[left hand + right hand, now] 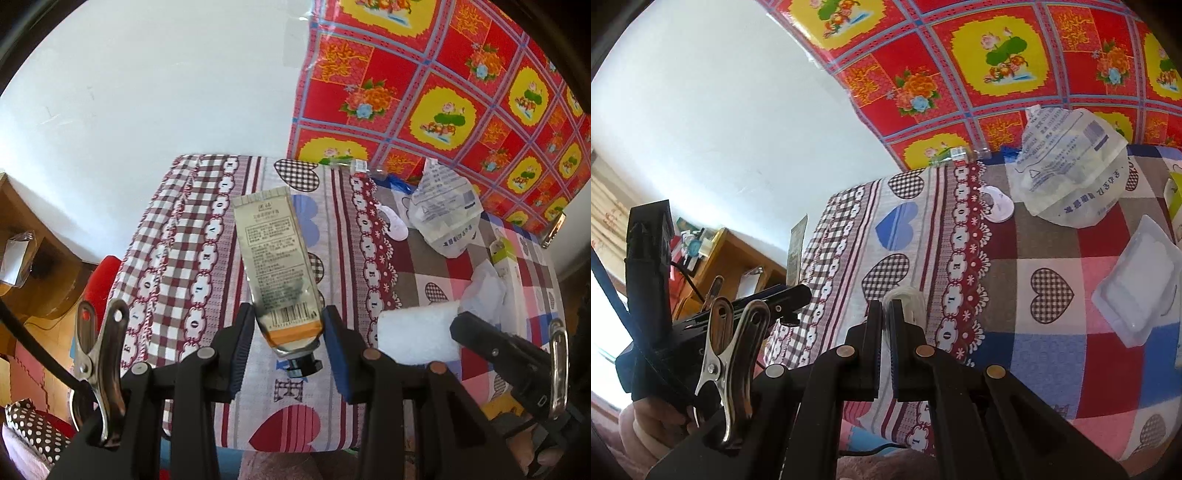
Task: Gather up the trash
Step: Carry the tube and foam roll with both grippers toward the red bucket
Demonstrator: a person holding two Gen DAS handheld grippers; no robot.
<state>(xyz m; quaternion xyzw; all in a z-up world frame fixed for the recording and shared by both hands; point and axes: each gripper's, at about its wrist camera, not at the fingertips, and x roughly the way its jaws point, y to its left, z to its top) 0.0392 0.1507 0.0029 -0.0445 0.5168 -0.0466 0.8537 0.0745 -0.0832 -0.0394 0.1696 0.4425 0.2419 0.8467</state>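
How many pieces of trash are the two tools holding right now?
2. A squeezed tube sits clamped between the left tool's pads above the patterned cloth; a white wad is pinched in the shut right tool. More trash lies loose on the table.

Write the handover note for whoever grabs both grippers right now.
Left gripper: shut on the tube, cap end toward the camera, held above the table.
Right gripper: shut on a white wad.
Still on the table: clear bag, clear tray, white disc, green-and-white box.
No bin in view. Done: two pieces picked up. Left: drop both, then collect the rest.
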